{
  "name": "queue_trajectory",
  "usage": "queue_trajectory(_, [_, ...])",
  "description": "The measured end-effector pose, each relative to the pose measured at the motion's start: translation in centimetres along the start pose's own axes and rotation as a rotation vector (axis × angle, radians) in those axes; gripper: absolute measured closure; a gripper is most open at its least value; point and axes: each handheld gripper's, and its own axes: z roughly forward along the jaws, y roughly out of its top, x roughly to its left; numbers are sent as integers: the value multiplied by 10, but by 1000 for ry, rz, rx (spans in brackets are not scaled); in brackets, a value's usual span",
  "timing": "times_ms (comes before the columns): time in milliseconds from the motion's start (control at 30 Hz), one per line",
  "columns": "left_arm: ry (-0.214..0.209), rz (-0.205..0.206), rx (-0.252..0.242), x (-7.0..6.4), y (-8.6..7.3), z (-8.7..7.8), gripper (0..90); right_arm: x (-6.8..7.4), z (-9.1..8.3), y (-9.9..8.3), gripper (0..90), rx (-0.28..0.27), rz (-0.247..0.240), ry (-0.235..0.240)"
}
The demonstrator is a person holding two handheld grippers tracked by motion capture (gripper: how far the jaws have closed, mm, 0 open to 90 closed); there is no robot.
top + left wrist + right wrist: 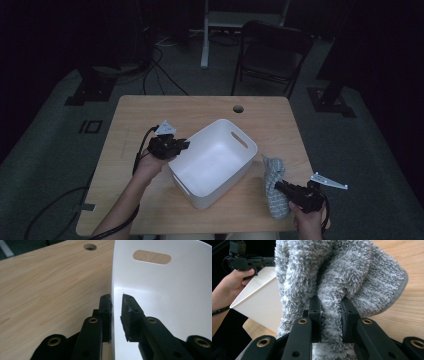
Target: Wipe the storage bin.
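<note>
One fluffy grey cloth (342,272), bunched, pinched in right claw (329,312), beside white bin (212,162)

the high view looks forward and down over the whole table (150,115) from its near side. the left gripper view sits close against the white bin (160,290), facing its far wall. the right gripper view, pressed near the grey cloth (342,272), faces left, sharing the bin (259,302) with both.
</note>
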Motion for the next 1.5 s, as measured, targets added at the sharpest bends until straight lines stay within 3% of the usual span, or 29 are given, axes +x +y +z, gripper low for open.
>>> queue_trajectory(133, [-4, -42, -5, 4, -2, -2, 852, 0, 0, 0, 749, 2, -2, -1])
queue_trajectory(233, [35, -35, -5, 0, -2, -3, 862, -1, 0, 0, 749, 3, 0, -2])
queue_trajectory(333, [56, -63, -19, -1, -5, -5, 864, -1, 0, 0, 749, 5, 0, -5])
queue_trajectory(400, [107, -97, -33, -4, -8, -8, 864, -1, 0, 0, 749, 2, 1, -5])
queue_trajectory(433, [157, -102, -33, -8, -9, -10, 870, -2, 0, 0, 749, 5, -3, -13])
queue_trajectory(567, [190, -127, -31, -10, -12, -14, 870, -3, -1, 0, 749, 0, 2, -17])
queue_trajectory(767, [190, -149, -42, -10, -17, -19, 865, -3, -1, 3, 749, -4, -2, -20])
queue_trajectory(900, [192, -124, -32, -11, -18, -21, 866, -2, 4, 8, 749, -4, -19, -30])
queue_trajectory(1067, [171, -151, -52, -9, -23, -26, 860, 1, 10, 19, 749, -32, -38, -36])
queue_trajectory(1300, [198, -120, -82, -16, -27, -28, 802, 18, 27, 47, 749, -73, -119, -41])
queue_trajectory(1500, [202, -91, -79, -18, -27, -28, 792, 30, 41, 62, 749, -89, -146, -10])
